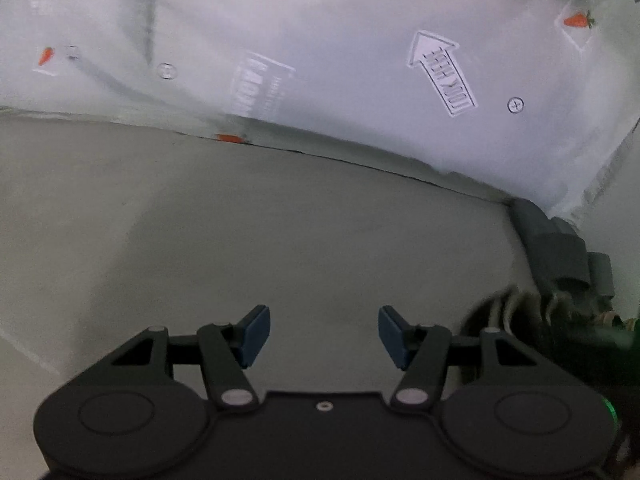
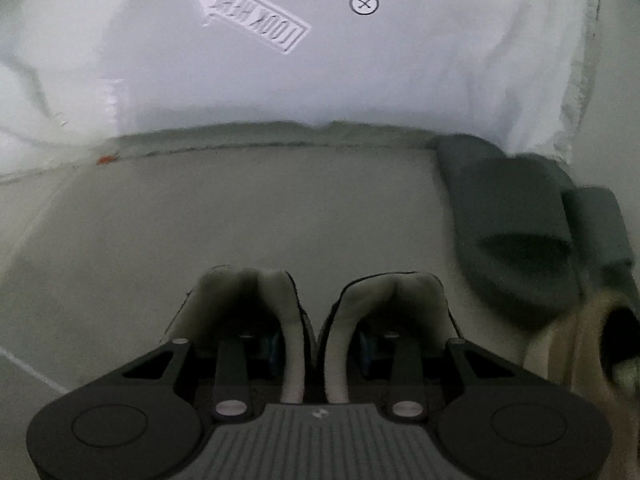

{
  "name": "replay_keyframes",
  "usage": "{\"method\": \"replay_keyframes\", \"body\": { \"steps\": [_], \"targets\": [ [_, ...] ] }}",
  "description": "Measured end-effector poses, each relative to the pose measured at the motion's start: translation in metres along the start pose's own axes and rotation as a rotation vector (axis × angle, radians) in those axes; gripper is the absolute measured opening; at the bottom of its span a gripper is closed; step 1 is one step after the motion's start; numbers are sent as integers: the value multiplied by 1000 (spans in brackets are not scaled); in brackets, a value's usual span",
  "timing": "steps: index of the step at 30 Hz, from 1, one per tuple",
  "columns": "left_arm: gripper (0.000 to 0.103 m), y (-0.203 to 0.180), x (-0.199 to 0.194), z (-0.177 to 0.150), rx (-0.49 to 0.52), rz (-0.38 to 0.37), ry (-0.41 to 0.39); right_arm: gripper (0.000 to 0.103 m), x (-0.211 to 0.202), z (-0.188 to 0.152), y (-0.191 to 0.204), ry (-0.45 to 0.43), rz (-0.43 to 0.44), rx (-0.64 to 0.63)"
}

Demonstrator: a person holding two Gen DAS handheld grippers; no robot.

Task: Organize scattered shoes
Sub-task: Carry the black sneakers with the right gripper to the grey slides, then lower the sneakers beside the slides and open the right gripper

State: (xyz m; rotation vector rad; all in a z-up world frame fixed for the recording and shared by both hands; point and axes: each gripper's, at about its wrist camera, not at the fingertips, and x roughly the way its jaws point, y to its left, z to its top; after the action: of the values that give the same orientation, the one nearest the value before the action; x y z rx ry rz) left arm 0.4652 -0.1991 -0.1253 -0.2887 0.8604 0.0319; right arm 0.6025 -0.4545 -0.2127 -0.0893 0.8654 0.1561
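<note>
A white printed sheet [image 1: 340, 40] hangs down as the backdrop ahead of me, marked with a grey arrow [image 1: 440, 74], small carrots [image 1: 576, 21] and circled crosses [image 1: 515, 105], and it meets the pale grey floor [image 1: 280, 240] along a dark seam. The floor takes up most of both my views. In the right wrist view a pair of dark grey slides [image 2: 516, 216] lies to the right against the foot of the sheet, one slide just beside the other, and a beige shoe [image 2: 592, 344] sits nearer to me at the far right edge, touching them as far as I can tell. My right gripper [image 2: 318, 350] holds a pair of shoes with cream lining [image 2: 316, 320] side by side directly in front of it: one blue-padded finger reaches into each shoe opening, so the two inner walls are pinched together between the fingers. My left gripper [image 1: 324, 336] hovers over bare floor with its blue pads [image 1: 256, 334] spread apart and nothing between them. At the right edge of the left wrist view I see the slides again, with blurred pale laces below them.
</note>
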Motion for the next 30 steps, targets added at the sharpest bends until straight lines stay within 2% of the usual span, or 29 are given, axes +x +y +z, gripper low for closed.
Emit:
{"method": "replay_keyframes", "body": {
  "steps": [5,10,15,19,28,30],
  "targets": [
    [61,-4,40,21,0,-32,21,40,53,55,-4,-10,6,-22],
    [61,-12,83,49,4,-58,13,41,81,85,-13,-24,-15,23],
    [61,-18,108,71,-2,-82,-18,42,105,111,-25,-36,-18,34],
    [61,-20,114,73,1,-100,-13,42,128,137,-34,-39,-40,48],
    [61,-18,103,58,1,-113,36,42,151,164,-39,-42,-47,47],
    [61,-17,100,56,-3,-113,41,45,157,171,-42,-42,-53,52]
  ]
}}
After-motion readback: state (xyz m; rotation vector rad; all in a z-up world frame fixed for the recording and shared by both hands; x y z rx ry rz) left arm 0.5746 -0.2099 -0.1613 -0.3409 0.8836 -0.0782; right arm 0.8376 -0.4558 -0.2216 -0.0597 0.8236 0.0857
